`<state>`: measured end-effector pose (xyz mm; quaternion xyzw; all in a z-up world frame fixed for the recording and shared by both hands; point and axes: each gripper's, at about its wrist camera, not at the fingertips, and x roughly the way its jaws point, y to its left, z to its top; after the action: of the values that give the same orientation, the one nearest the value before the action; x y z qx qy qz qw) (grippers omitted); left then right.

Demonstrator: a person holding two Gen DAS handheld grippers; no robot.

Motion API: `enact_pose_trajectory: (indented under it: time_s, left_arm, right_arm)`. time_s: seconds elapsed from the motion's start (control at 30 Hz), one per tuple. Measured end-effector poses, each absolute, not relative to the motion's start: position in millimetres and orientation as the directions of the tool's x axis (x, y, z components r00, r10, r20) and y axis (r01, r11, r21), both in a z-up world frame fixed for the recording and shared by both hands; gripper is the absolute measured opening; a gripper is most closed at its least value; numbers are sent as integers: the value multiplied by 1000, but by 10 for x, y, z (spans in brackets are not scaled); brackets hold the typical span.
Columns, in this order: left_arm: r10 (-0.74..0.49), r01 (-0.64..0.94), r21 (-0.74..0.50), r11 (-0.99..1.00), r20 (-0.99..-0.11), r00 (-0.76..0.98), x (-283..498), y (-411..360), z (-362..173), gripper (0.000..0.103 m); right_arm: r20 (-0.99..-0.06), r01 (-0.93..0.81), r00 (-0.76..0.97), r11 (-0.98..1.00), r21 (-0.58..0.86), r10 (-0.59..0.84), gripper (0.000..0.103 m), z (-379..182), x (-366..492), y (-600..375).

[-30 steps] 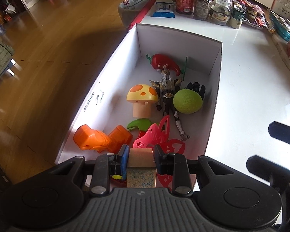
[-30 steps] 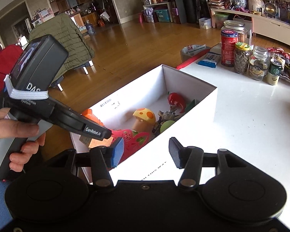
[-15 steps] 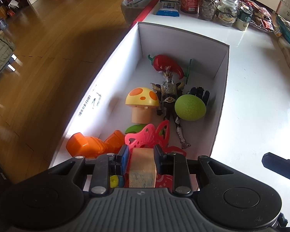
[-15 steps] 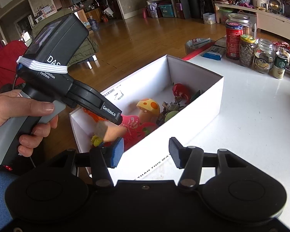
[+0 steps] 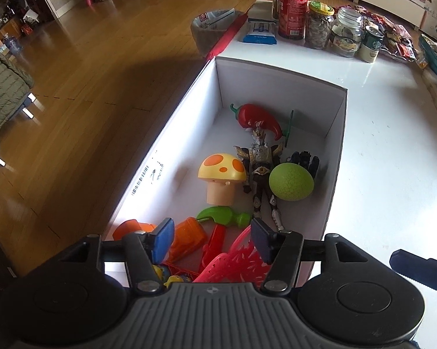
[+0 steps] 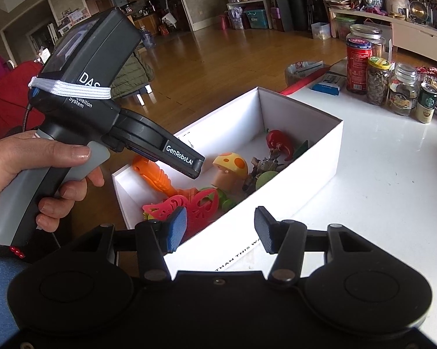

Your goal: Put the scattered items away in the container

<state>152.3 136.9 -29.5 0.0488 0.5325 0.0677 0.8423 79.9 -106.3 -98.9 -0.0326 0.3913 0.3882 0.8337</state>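
Note:
A white box (image 5: 276, 72) sits at the left edge of the white table (image 5: 393, 151). In it lie a yellow mushroom (image 5: 221, 174), a green ball (image 5: 291, 181), a red pepper (image 5: 256, 116), a dark action figure (image 5: 260, 163), an orange toy (image 5: 186, 237) and a pink butterfly (image 5: 235, 258). My left gripper (image 5: 212, 237) hangs over the box's near end, its jaws opening with nothing between them. The wooden block is out of sight. My right gripper (image 6: 219, 226) is open and empty, just outside the box's (image 6: 305, 157) near wall.
Jars and cans (image 5: 317, 26) and a blue packet (image 5: 260, 32) crowd the table's far end. A waste bin (image 5: 212, 29) stands on the wood floor beyond the box. A hand (image 6: 29, 168) holds the left gripper's handle at the left.
The left gripper's jaws have spread apart and the wooden block that they held is gone from between them. The right gripper has stayed put.

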Motion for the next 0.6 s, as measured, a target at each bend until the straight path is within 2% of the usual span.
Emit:
enact_pose_trajectory:
  time_s: [0.37,0.6]
  left_arm:
    - [169,-91,144,985,-886,431,1454,1419,-282,74]
    - [169,-106,136,985,-880,443,1401,1438,-255,85]
  right_arm:
    - [-670,-681,390,688,251,631,52,-944,784,-1068]
    - [-665,-684,391,685,252,636,52,-913,774,-1076]
